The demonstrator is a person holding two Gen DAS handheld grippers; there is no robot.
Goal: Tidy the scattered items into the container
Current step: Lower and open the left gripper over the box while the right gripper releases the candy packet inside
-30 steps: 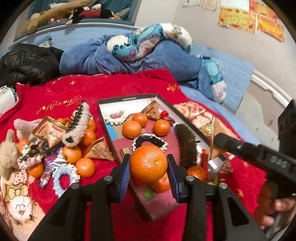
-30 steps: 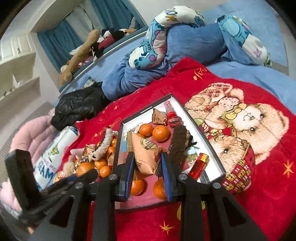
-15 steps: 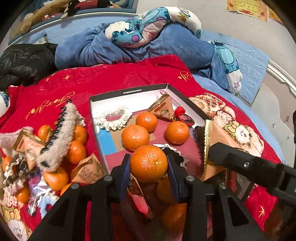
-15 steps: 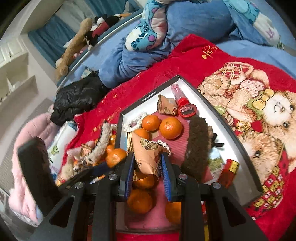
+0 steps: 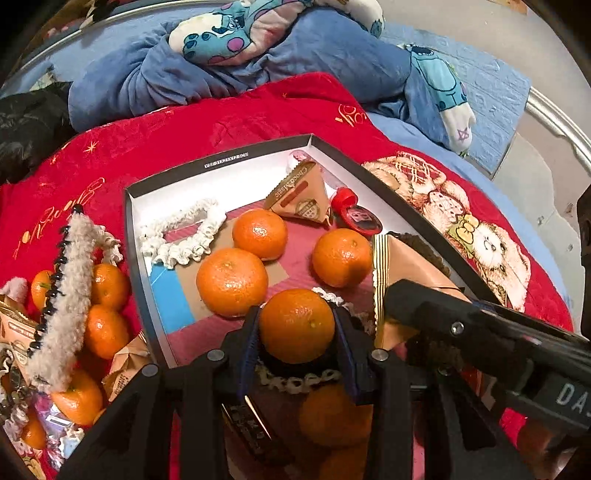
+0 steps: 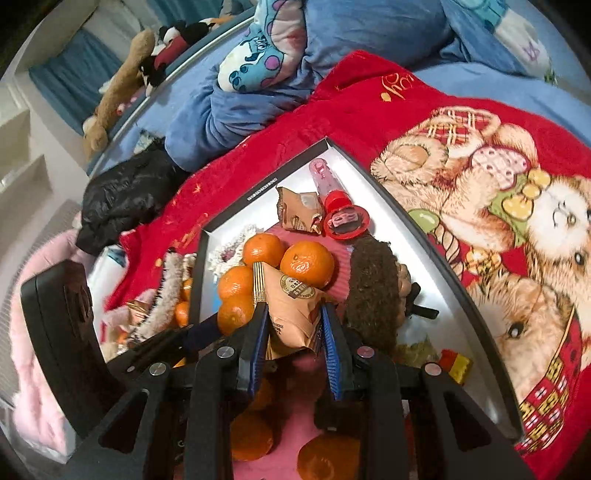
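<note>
A shallow black-rimmed box (image 5: 218, 161) (image 6: 384, 192) lies on a red blanket, holding several mandarins, a white scrunchie (image 5: 181, 236), a brown snack packet (image 5: 301, 195), a red-capped tube (image 6: 332, 199) and a brown fuzzy clip (image 6: 373, 291). My left gripper (image 5: 296, 326) is shut on a mandarin (image 5: 296, 325), held over the box's near part. My right gripper (image 6: 295, 325) is shut on a tan triangular snack packet (image 6: 291, 306) above the box; that packet (image 5: 399, 269) also shows at the right of the left wrist view. Loose items remain left of the box.
Left of the box lie more mandarins (image 5: 105, 325), a beige fuzzy hair clip (image 5: 62, 295), snack packets and scrunchies. Blue bedding and a cartoon-print pillow (image 5: 258, 26) pile up behind. A black jacket (image 6: 129, 195) sits at the far left. The bed rail (image 5: 554, 114) runs on the right.
Both grippers have moved forward and down over the box with their loads still held. The box and its contents now look larger and closer in both views.
</note>
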